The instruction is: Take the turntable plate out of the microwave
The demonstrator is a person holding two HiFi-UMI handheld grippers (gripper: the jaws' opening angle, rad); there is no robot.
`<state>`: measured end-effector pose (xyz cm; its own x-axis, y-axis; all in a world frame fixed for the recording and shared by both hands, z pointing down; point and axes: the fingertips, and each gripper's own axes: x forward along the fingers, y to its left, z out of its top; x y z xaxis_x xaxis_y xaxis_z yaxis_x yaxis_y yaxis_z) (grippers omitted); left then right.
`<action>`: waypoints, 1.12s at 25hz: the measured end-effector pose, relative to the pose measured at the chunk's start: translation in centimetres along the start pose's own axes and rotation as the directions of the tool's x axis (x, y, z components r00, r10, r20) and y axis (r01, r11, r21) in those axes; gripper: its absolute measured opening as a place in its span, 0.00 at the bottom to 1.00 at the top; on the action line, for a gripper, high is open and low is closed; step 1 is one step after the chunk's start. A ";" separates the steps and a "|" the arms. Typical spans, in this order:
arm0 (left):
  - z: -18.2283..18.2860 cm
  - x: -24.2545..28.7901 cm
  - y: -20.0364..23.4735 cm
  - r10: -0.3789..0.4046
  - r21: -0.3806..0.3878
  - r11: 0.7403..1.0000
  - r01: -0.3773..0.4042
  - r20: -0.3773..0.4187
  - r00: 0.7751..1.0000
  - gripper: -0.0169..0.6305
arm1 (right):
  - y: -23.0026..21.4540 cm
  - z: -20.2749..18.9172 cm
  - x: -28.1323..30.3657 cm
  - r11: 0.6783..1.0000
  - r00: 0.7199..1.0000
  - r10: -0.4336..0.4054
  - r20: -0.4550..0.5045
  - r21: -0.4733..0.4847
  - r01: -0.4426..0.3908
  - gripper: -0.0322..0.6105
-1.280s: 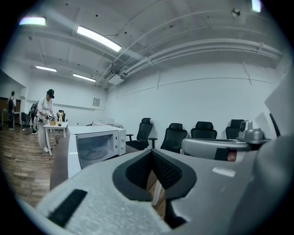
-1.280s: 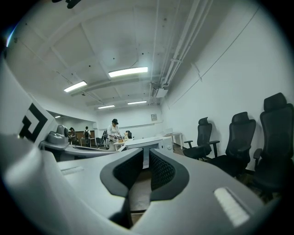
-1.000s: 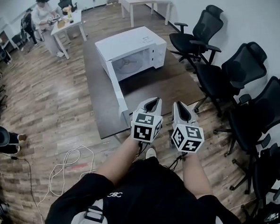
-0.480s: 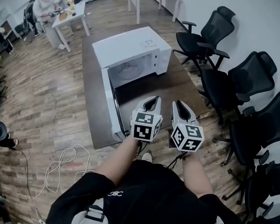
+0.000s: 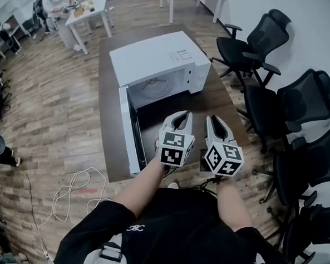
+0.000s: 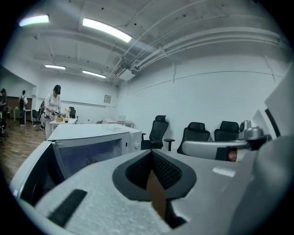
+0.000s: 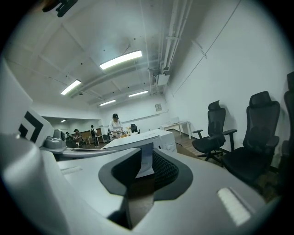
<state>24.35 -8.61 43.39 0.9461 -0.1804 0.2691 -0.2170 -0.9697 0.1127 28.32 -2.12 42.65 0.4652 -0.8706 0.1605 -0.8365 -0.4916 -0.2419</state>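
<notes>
A white microwave (image 5: pixel 158 59) stands on a dark table (image 5: pixel 207 101), its door (image 5: pixel 128 131) swung open to the left. The pale round turntable plate (image 5: pixel 154 89) lies inside the cavity. Both grippers hover side by side over the table's near end, pointing at the microwave and short of its opening. My left gripper (image 5: pixel 181 117) (image 6: pixel 152 158) shows a narrow gap with nothing in it. The jaws of my right gripper (image 5: pixel 214 121) (image 7: pixel 143 156) are opening, with nothing between them. The microwave (image 6: pixel 92 137) (image 7: pixel 154 137) fills the space ahead in both gripper views.
Black office chairs (image 5: pixel 260 50) line the wall at the right of the table. The open door juts toward me along the table's left side. A white table (image 5: pixel 88 10) with a person stands at the far left. A white cable (image 5: pixel 74 190) lies on the wood floor.
Both grippers have moved forward together, from off the table's near edge to over its near end. The microwave now sits closer in the head view.
</notes>
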 end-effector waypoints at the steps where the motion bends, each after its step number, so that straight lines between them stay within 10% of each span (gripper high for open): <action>1: -0.1 0.2 0.4 0.009 -0.003 1.000 -0.009 -0.002 1.000 0.04 | 0.1 -0.3 0.7 1.000 1.000 0.010 -0.009 0.005 -0.010 0.16; 16: -1.0 1.8 7.5 0.197 -0.089 0.976 -0.200 -0.033 0.980 0.04 | 2.0 -3.0 11.6 0.977 0.974 0.188 -0.125 0.126 -0.172 0.22; 28: -2.0 3.2 13.7 0.393 -0.170 0.901 -0.400 -0.075 0.917 0.04 | 1.9 -5.6 21.7 0.947 0.930 0.293 -0.223 0.201 -0.251 0.26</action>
<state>23.95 -22.17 47.67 0.7640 -0.5336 0.3626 -0.6144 -0.7733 0.1565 35.16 -21.81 51.04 0.1225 -0.9487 0.2916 -0.8504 -0.2518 -0.4619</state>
